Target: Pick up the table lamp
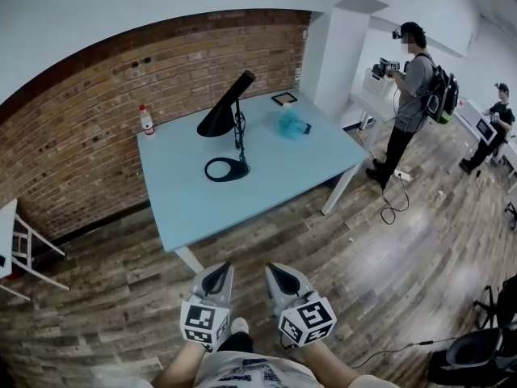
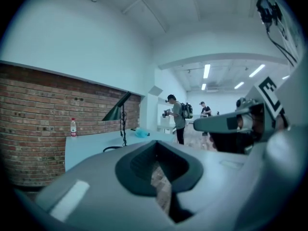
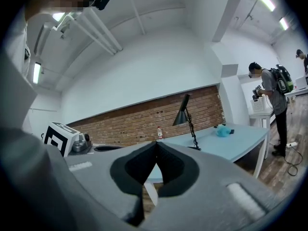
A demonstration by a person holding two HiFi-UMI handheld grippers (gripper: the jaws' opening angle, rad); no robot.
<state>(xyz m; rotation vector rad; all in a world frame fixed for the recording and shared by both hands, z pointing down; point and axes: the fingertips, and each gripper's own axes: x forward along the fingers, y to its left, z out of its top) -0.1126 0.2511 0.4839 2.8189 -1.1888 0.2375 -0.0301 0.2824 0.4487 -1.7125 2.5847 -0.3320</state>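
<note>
Head view: the table lamp (image 1: 220, 120) stands on the far half of the pale blue surface (image 1: 275, 176). It is all black, with a ring base, a thin stem and a cone shade tilted left and down. Both grippers are at the near edge over the wooden floor (image 1: 339, 249), well apart from the lamp. The left gripper (image 1: 216, 281) and the right gripper (image 1: 283, 283) sit side by side, fingers pressed together on nothing. Bare surface and floor lie between them and the lamp. A bottle (image 1: 146, 120) stands at the far left corner by the brick wall (image 1: 89, 128). A teal object (image 1: 291, 124) lies right of the lamp, and a standing person (image 1: 412, 79) is far right.

Left gripper view: the fingers (image 2: 144, 165) are closed with nothing between them. The lamp (image 2: 118, 112) shows far ahead, slightly left, with the bottle (image 2: 73, 127) further left.

Right gripper view: fingers (image 3: 139, 165) are closed and empty too. The lamp (image 3: 183, 114) rises far off, right of centre, between the bottle (image 3: 159, 133) and the teal object (image 3: 222, 130).
</note>
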